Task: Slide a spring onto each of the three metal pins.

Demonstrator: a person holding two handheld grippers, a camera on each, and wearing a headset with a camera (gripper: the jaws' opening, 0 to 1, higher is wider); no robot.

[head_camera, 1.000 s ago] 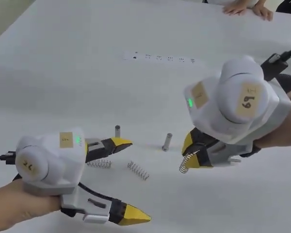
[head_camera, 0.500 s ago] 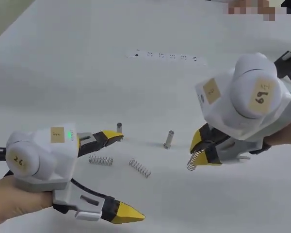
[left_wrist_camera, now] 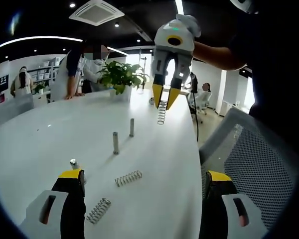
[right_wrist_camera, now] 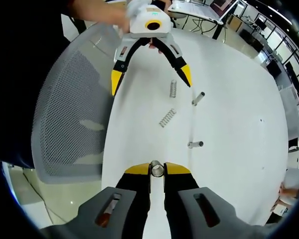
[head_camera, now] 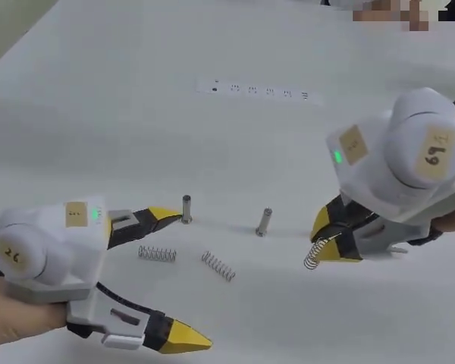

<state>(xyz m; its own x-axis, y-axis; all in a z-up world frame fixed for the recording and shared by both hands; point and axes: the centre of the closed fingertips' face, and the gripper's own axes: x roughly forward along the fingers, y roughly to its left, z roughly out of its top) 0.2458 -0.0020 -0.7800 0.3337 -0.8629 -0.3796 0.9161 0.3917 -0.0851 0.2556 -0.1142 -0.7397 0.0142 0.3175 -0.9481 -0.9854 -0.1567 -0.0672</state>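
Two short metal pins (head_camera: 186, 208) (head_camera: 265, 221) stand upright on the white table (head_camera: 98, 136). The left gripper view has three pins (left_wrist_camera: 73, 163) (left_wrist_camera: 115, 143) (left_wrist_camera: 132, 127). Two loose springs (head_camera: 157, 254) (head_camera: 218, 265) lie in front of the pins. My left gripper (head_camera: 180, 279) is wide open at the near left, its upper jaw tip close beside the left pin. My right gripper (head_camera: 322, 246) hovers right of the second pin, shut on a third spring (head_camera: 313, 256) that hangs from its tips. The same spring (right_wrist_camera: 157, 169) is pinched end-on in the right gripper view.
A white power strip (head_camera: 258, 91) lies at the far middle of the table. A grey mesh chair (right_wrist_camera: 70, 109) stands along the table's near edge. A potted plant (left_wrist_camera: 120, 77) and people (left_wrist_camera: 84, 69) are at the far end of the table.
The right gripper has drifted right and slightly up with its spring, away from the second pin. The left gripper has pulled back to the left. Pins and loose springs stayed put.
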